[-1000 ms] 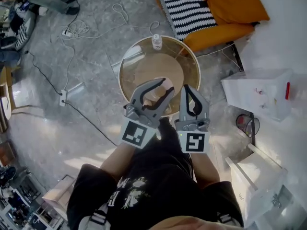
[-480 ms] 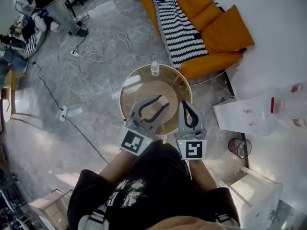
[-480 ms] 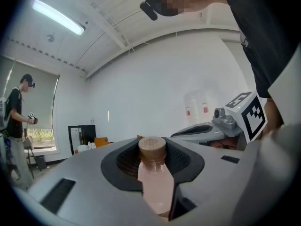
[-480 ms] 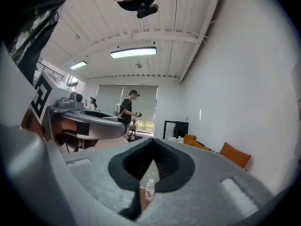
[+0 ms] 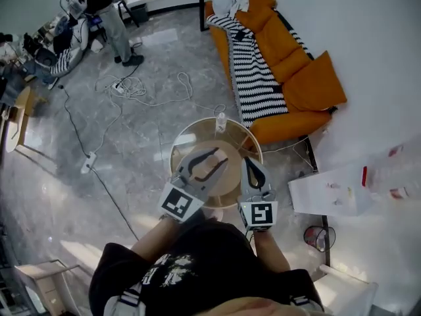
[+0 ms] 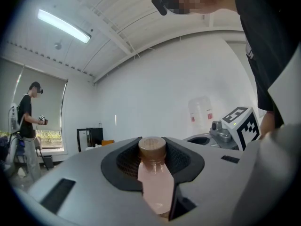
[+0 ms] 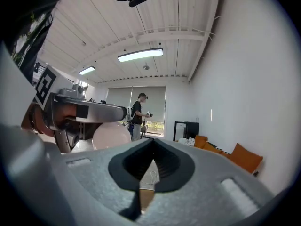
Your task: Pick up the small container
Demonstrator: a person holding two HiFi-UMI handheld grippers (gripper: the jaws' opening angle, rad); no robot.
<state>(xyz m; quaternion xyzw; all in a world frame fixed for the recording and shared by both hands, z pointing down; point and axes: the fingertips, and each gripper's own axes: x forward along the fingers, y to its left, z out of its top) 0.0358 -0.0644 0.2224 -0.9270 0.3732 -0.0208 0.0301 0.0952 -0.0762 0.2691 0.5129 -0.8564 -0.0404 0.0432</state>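
now the left gripper point(image 5: 219, 158) is clamped on the small container point(image 5: 209, 168), a pale pink bottle. the left gripper view shows it best: the bottle point(image 6: 154, 182) stands upright between the two dark pads, its brown cap point(image 6: 152, 147) level with the jaw tips, and both pads press on its sides. the gripper points level, and the container is held up in the air in front of the person's waist.

from the head view the container lies over the round glass table point(image 5: 191, 140), which sits on the floor below the grippers. a clear bottle point(image 5: 221, 122) stands at that table's far edge, well apart from the grippers.

the right gripper point(image 5: 250, 162) is just beside the left one, on the person's right, with its marker cube point(image 5: 257, 214) facing up. its jaws are closed tip to tip and nothing sits between them; the right gripper view shows the pads meeting at a point point(image 7: 153, 141) with only a thin slit under them. in that same view the pink container point(image 7: 111, 135) shows off to the left.

beyond the table an orange sofa point(image 5: 296, 64) stands against the wall with a striped blanket point(image 5: 253, 71) draped over it. loose cables point(image 5: 151, 91) trail over the grey floor, and a person point(image 5: 108, 5) stands at the far left. a white box point(image 5: 329, 193) lies to the right.
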